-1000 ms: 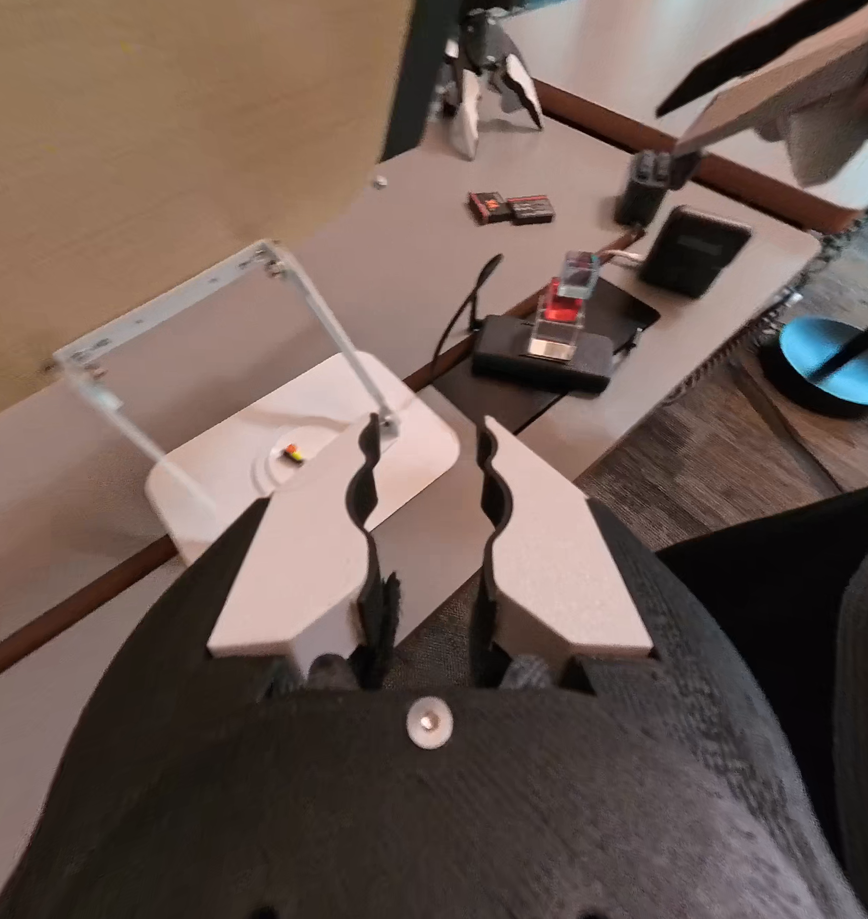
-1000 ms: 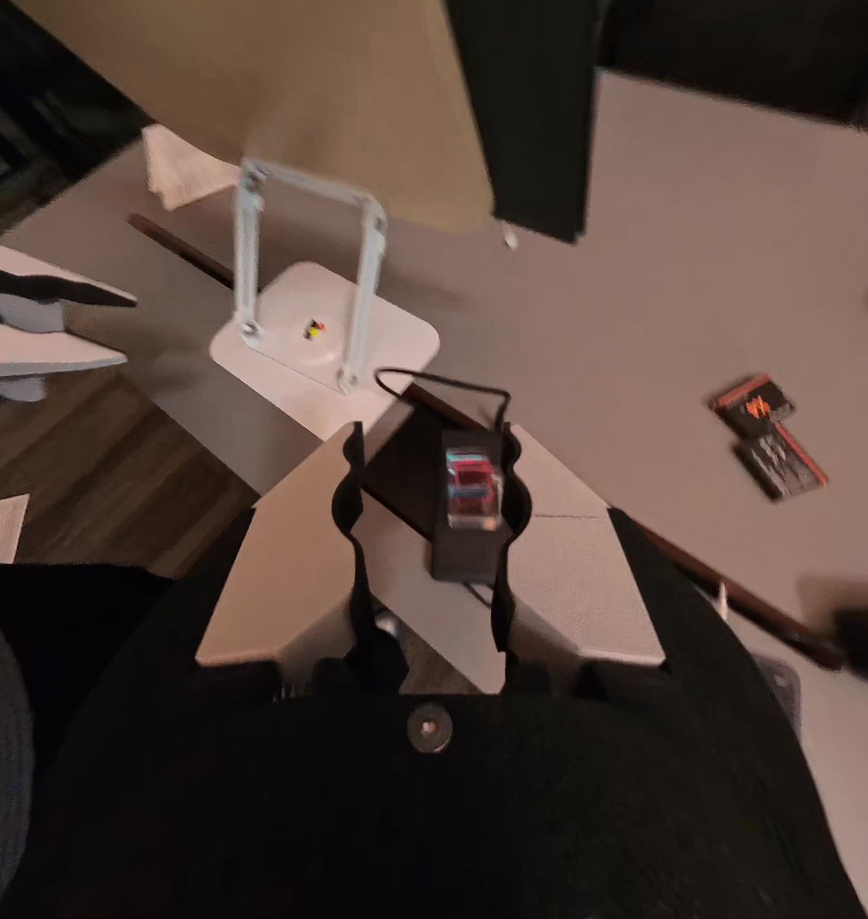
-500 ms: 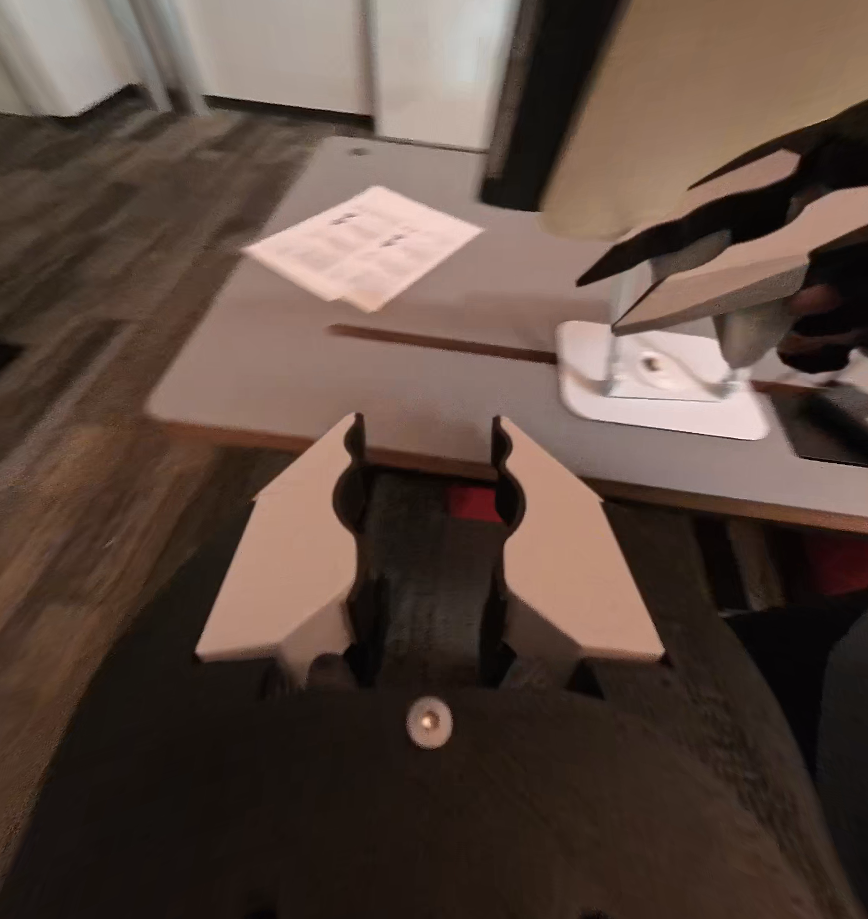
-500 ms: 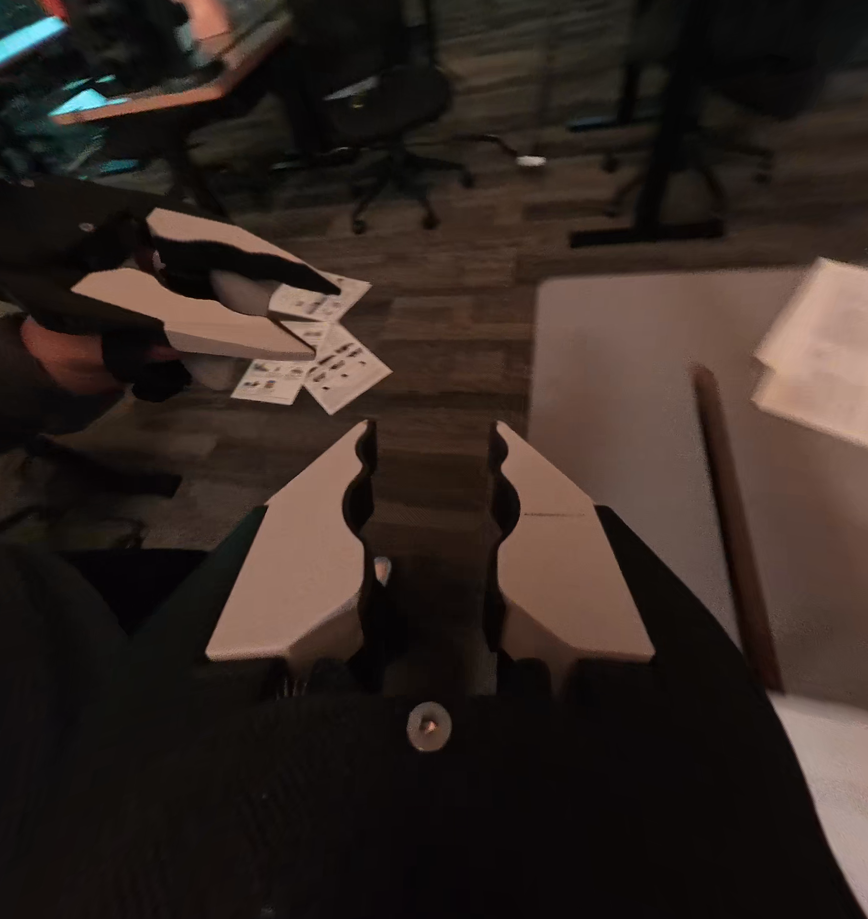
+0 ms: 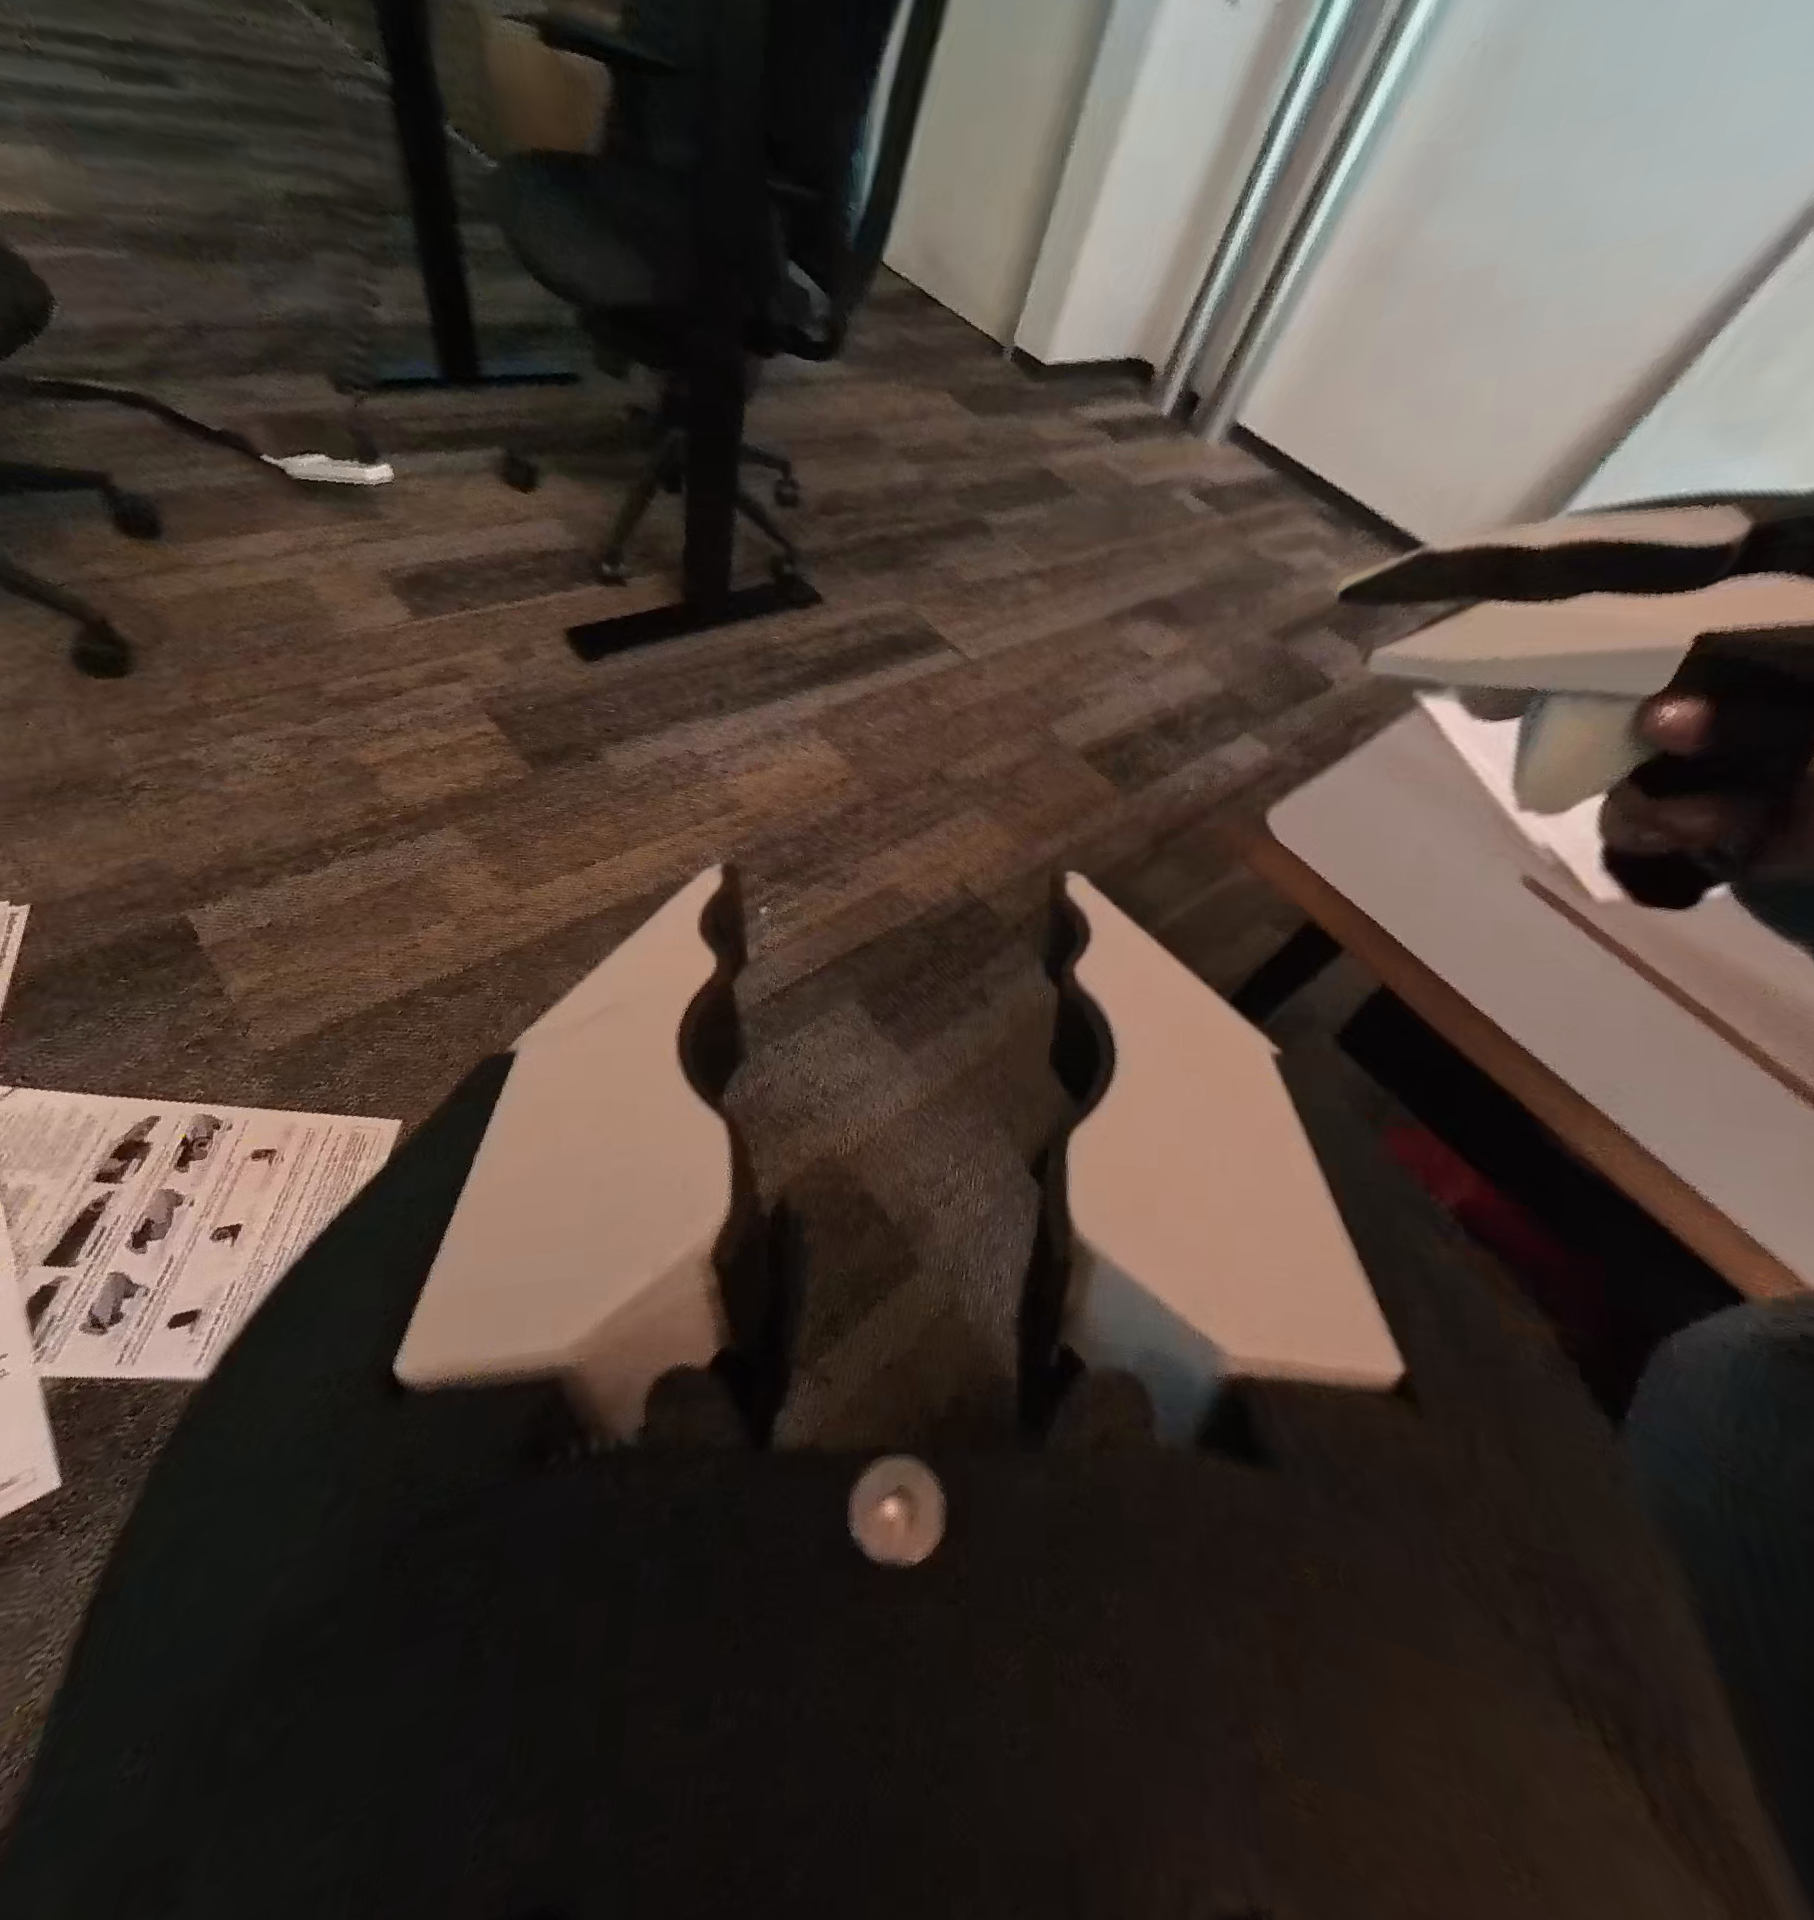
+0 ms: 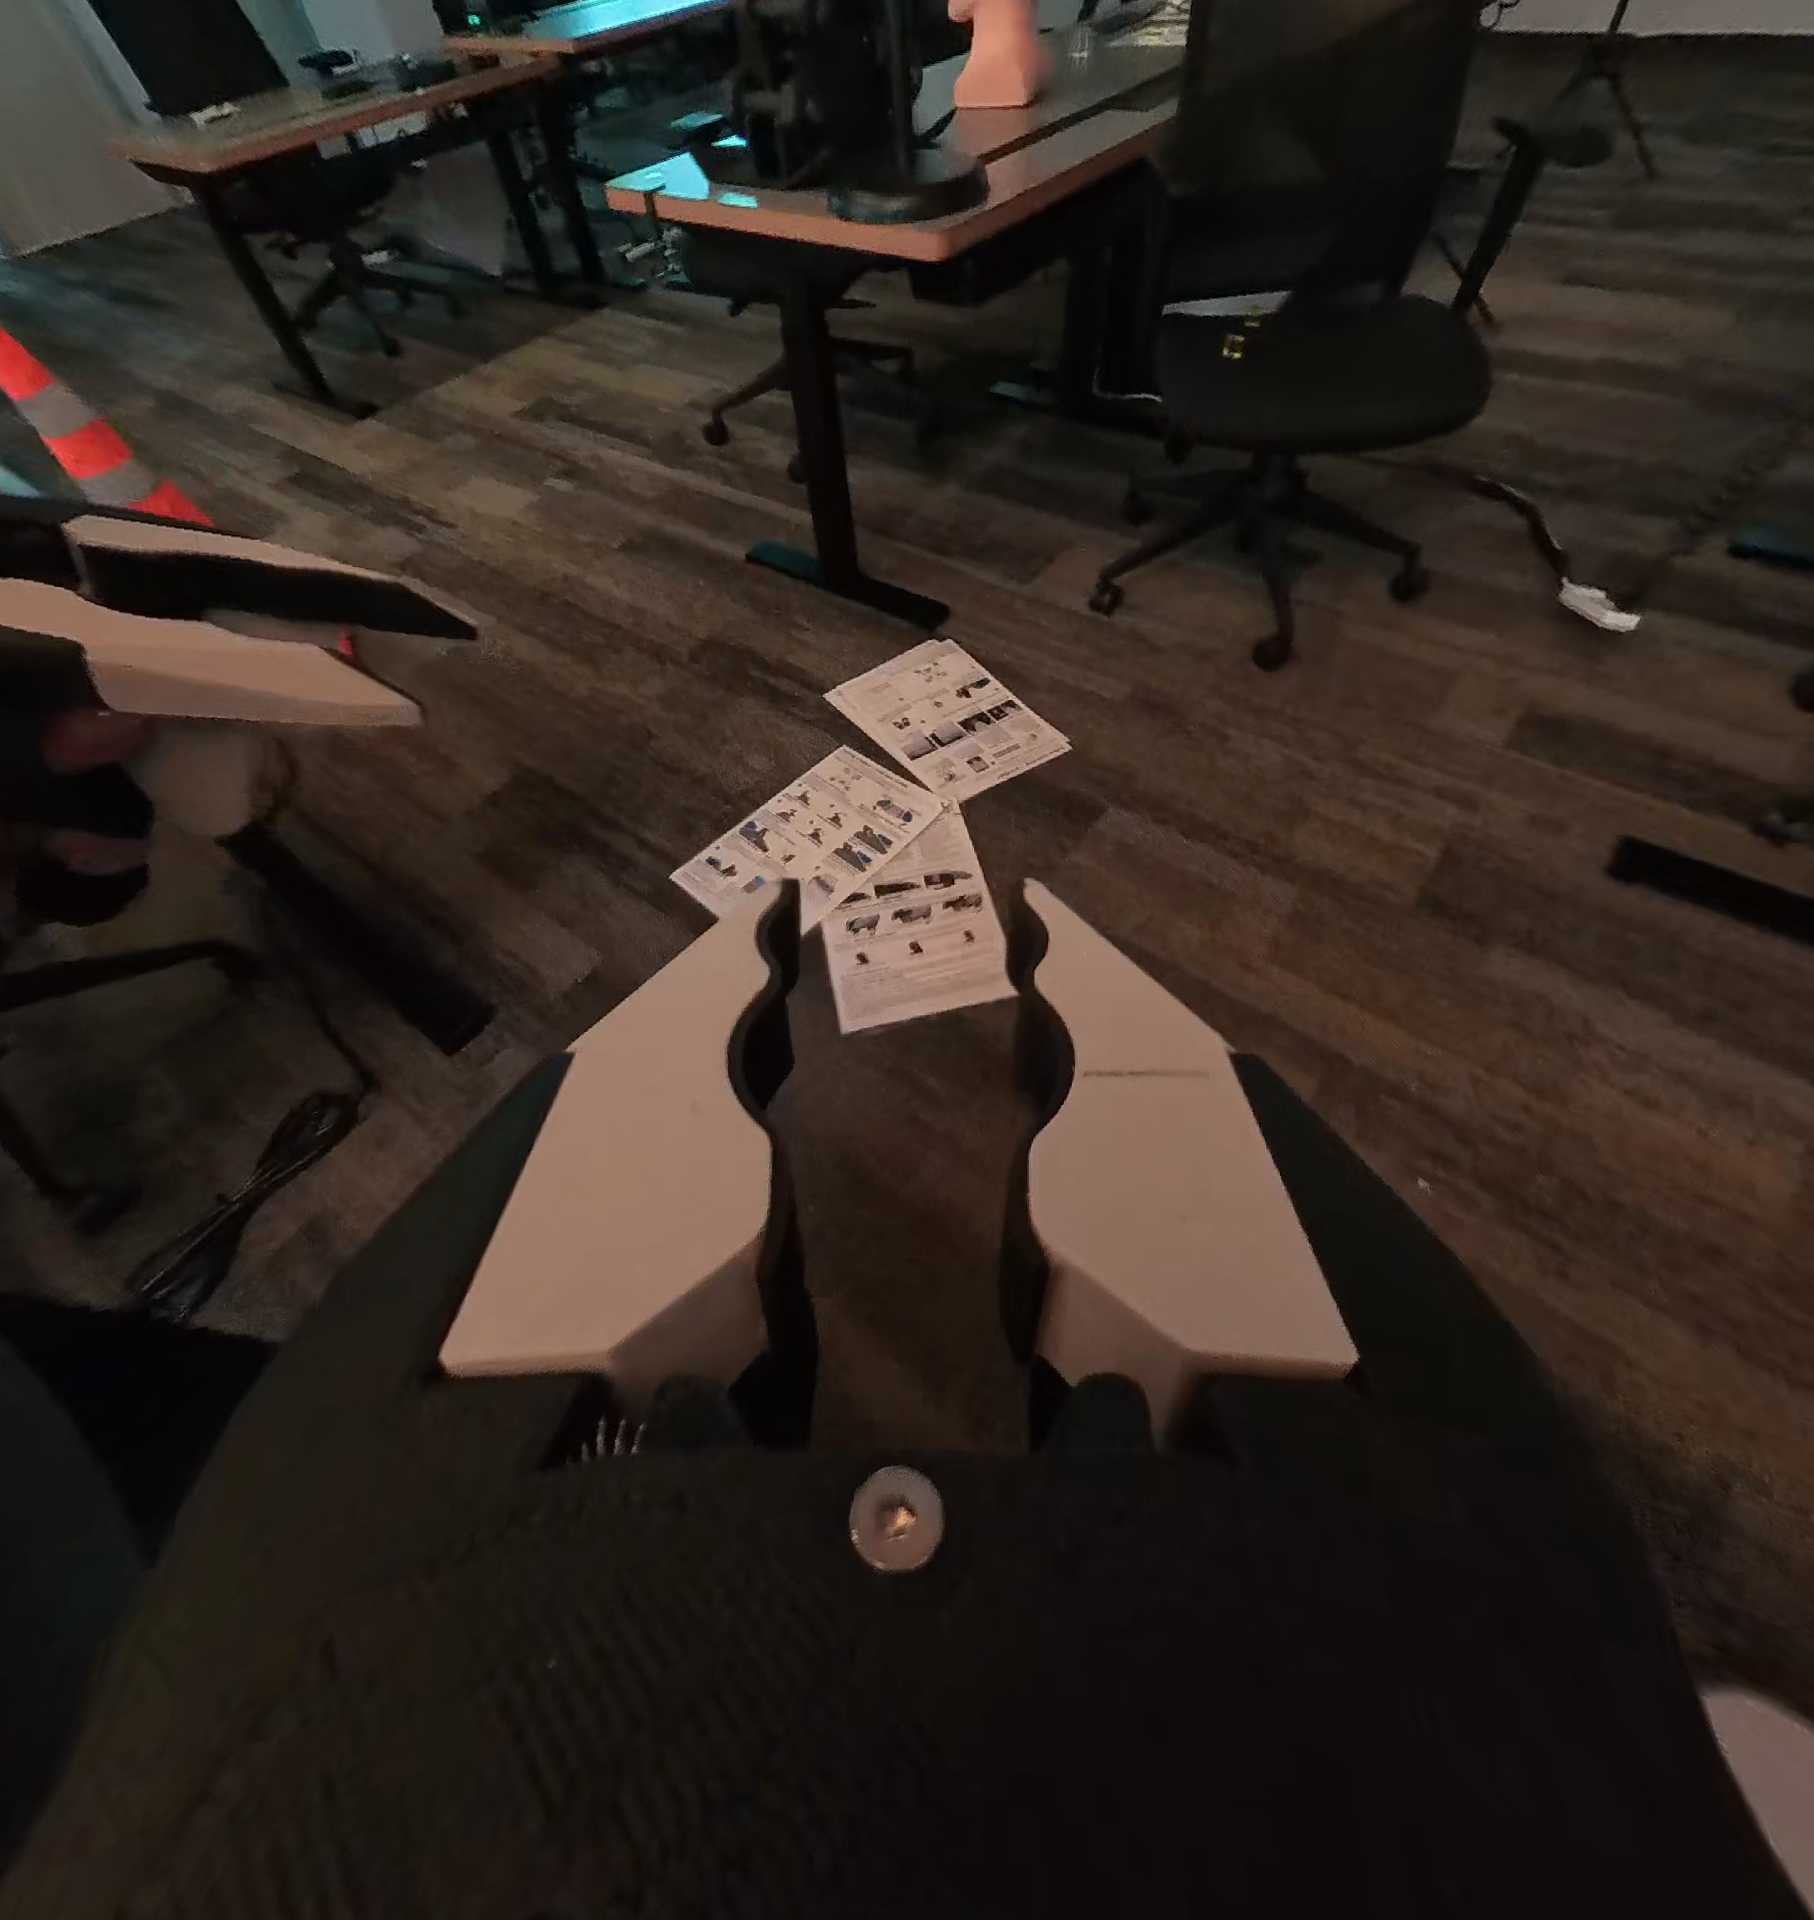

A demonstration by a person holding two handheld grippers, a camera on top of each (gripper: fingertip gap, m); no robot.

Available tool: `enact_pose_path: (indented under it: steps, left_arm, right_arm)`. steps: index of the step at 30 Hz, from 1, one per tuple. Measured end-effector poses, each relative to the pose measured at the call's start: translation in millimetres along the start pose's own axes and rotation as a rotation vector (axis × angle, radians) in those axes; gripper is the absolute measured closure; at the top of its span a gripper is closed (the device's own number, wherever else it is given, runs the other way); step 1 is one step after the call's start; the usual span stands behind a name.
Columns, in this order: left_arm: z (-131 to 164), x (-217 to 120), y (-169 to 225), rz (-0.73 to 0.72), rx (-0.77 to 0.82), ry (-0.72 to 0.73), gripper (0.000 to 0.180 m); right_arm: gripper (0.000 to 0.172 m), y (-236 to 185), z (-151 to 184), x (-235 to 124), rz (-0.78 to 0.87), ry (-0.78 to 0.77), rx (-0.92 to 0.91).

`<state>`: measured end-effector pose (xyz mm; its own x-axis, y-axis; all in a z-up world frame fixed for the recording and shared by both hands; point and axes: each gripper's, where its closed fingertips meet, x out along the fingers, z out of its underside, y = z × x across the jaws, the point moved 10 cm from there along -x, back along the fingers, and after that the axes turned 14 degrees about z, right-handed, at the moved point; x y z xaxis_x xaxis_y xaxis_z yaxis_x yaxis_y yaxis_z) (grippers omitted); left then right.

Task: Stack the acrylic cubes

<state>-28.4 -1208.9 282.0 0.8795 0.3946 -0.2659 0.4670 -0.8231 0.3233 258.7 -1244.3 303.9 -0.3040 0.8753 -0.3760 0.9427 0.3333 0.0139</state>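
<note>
1. Printed sheets (image 6: 887, 831): three lying fanned on the carpet floor (image 6: 1402, 935), at 12 o'clock of the right gripper and well below it; nothing is touching them. In the left wrist view the same sheets (image 5: 155, 1236) are showing at 9 o'clock.

2. Left gripper (image 5: 892, 904): its fingers are standing wide apart with only carpet showing between them; it is gripping nothing and hanging in the air above the floor.

3. Right gripper (image 6: 908, 904): its fingers are standing apart, somewhat narrower, with nothing pressed between the pads; the nearest sheet is showing through the gap but lying far beneath.

4. Step in hand, as a judgement: both grippers are being carried free, away from any work surface; no grasp is under way.

5. Edges: the white table (image 5: 1505, 883) with its brown rim is sitting at 3 o'clock of the left gripper, close to the hand (image 5: 1713, 800) holding the right gripper.

6. Open room: bare carpet is lying ahead of both grippers; office chairs (image 6: 1308, 384) and desk legs (image 6: 820, 436) are standing well apart at 12 to 1 o'clock, an orange cone (image 6: 61, 416) at 10 o'clock.
</note>
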Motion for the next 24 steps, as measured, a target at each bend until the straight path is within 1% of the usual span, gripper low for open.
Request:
enact_pose_path:
  steps: [2,5,9,12,15,17,19,21,24]
  left_arm:
    - [-11.4,10.7,-25.4,0.003,-0.004,0.011,0.121]
    - [-25.2,45.2,-66.9,-0.005,0.042,-0.01,0.116]
    - [-56.0,113.3,-127.1,0.017,0.039,0.024,0.109]
    - [-84.4,168.9,-176.9,0.032,0.06,0.07,0.108]
    - [-112.2,222.3,-235.7,0.004,0.126,0.062,0.109]
    - [-136.9,251.8,-275.2,-0.043,0.098,0.065,0.11]
    - [-167.7,275.8,-309.4,-0.039,0.061,0.101,0.111]
    - [-194.1,292.1,-346.5,-0.073,0.067,0.121,0.113]
    - [-219.8,301.0,-408.5,-0.173,0.035,0.156,0.114]
  right_arm:
    - [0.133,7.5,-8.2,30.0,0.014,0.006,-0.004]
    - [0.133,34.4,-9.0,73.1,0.054,0.0,-0.023]
    - [0.133,95.4,-6.8,136.9,0.106,-0.023,0.005]
    - [0.13,151.0,-18.2,195.3,0.146,0.001,0.029]
    - [0.125,205.2,-43.0,263.2,0.144,0.025,0.041]
    - [0.122,238.7,-68.3,308.6,0.134,0.013,0.053]
    - [0.12,266.3,-98.5,353.4,0.087,0.008,0.058]
    - [0.12,289.6,-124.6,402.1,0.05,0.027,0.012]
    - [0.119,312.7,-159.8,485.0,-0.018,0.028,-0.02]
